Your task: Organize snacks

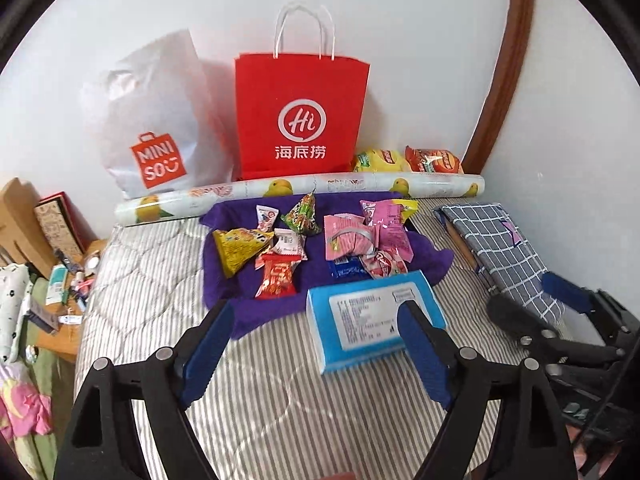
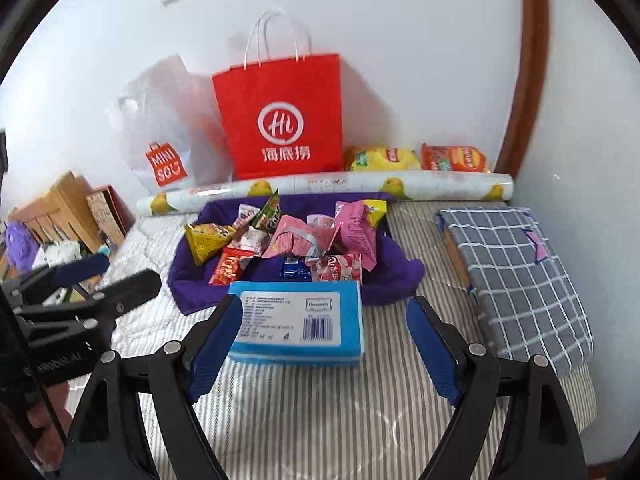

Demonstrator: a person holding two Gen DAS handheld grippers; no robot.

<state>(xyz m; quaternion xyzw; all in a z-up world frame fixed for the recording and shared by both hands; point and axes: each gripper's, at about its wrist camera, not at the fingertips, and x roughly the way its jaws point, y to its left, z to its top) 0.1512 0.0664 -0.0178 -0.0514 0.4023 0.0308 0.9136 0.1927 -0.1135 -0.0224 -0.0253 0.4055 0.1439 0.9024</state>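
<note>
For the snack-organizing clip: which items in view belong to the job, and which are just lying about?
Belongs to the job:
- snack packets on the purple cloth
- blue box
- chip bags by the wall

Lying about:
- red paper bag
- white Miniso bag
- printed roll
- checked bundle
- bedside clutter

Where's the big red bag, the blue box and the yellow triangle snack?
Red paper bag (image 1: 300, 120): left wrist view, on its white round logo.
Blue box (image 2: 296, 316): right wrist view, on its white label.
Yellow triangle snack (image 1: 236, 250): left wrist view, on the middle of the packet.
</note>
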